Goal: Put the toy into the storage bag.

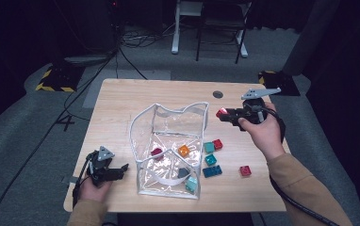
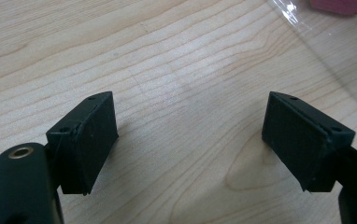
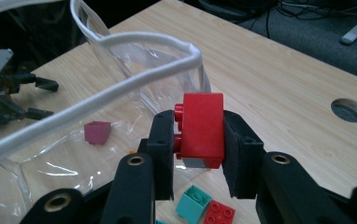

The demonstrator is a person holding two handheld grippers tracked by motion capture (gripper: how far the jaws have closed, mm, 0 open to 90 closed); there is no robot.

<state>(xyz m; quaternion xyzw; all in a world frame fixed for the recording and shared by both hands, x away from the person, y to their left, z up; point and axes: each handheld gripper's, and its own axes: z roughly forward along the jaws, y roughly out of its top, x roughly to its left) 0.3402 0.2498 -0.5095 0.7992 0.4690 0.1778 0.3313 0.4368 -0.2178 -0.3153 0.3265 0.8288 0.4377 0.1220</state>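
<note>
A red block [image 3: 203,130] sits clamped between the 2 jaws of the right gripper [image 1: 226,113], held above the table [image 1: 121,101] just right of the clear bag [image 1: 168,150]. Loose blocks [image 1: 212,160] lie near the bag's right side. At the near left, the left gripper [image 2: 190,140] rests with jaws wide and nothing between them.
</note>
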